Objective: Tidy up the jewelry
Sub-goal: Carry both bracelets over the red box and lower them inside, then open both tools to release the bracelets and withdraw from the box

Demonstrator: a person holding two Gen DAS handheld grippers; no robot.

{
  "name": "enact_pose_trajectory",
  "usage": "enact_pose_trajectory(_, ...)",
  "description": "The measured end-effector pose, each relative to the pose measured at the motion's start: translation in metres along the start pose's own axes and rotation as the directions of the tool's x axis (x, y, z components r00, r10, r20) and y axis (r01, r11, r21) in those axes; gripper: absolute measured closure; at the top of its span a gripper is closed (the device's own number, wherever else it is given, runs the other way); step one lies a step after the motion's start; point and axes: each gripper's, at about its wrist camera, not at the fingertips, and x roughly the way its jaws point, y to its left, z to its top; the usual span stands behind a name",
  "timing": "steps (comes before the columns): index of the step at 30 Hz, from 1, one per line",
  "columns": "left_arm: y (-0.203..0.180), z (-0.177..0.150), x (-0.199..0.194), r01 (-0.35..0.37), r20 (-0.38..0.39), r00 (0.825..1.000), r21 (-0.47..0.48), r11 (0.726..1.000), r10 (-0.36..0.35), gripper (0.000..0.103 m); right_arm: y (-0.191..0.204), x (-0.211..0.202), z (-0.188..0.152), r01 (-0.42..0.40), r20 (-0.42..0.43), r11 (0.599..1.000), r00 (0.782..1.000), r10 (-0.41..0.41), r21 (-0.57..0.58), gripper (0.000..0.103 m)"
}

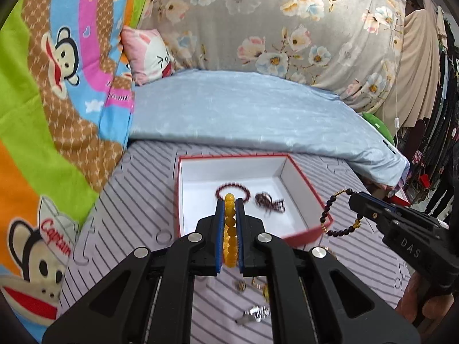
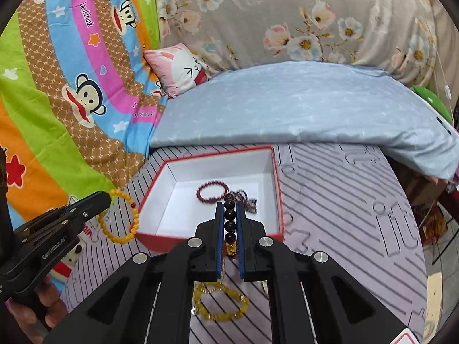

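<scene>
Bracelets fill both my grippers. My left gripper (image 1: pixel 229 209) is clamped on a yellow bead bracelet (image 1: pixel 231 229), hanging just left of the red box (image 2: pixel 279 200) in the right wrist view. My right gripper (image 2: pixel 230 212) is clamped on a dark bead bracelet (image 2: pixel 230 218) by the box's right corner. Inside lie a maroon bracelet (image 1: pixel 233 190) and a second, blurred beaded piece (image 1: pixel 269 200). A gold chain bracelet (image 2: pixel 221 301) lies on the striped mat (image 2: pixel 344 200).

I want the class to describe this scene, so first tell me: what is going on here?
A person holds a gripper in each hand, sorting jewelry into a red box on a striped mat. The left gripper is shut on a yellow bead bracelet; the right gripper is shut on a dark bead bracelet. Two dark red pieces already lie in the box. A yellow chain bracelet waits on the mat.
</scene>
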Motion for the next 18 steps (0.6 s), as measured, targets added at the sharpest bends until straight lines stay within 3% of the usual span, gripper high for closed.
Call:
enact_pose_trajectory(6, 0.002, 0.019, 0.029, 0.008, -0.004, 1.0, -0.014, 1.0, -0.008, 0.096, 0.007, 0.031, 0.023, -0.018, -0.006, 1.0, 1.0, 0.018, -0.015, 0.095)
enact_pose_trajectory(12, 0.006, 0.017, 0.066, -0.003, -0.056, 0.998, -0.019, 1.0, 0.001, 0.096, 0.005, 0.074, 0.02, -0.004, -0.065, 1.0, 0.998, 0.003, -0.022, 0.095)
enact_pose_trajectory(15, 0.011, 0.012, 0.082, -0.019, -0.083, 0.996, -0.028, 0.999, 0.017, 0.095, 0.001, 0.085, 0.014, 0.043, -0.071, 0.999, 0.996, -0.045, -0.028, 0.084)
enact_pose_trajectory(18, 0.018, 0.005, 0.085, -0.046, -0.096, 0.994, -0.037, 0.998, 0.042, 0.079, -0.009, 0.081, 0.007, 0.043, -0.074, 0.999, 0.996, -0.043, 0.003, 0.073)
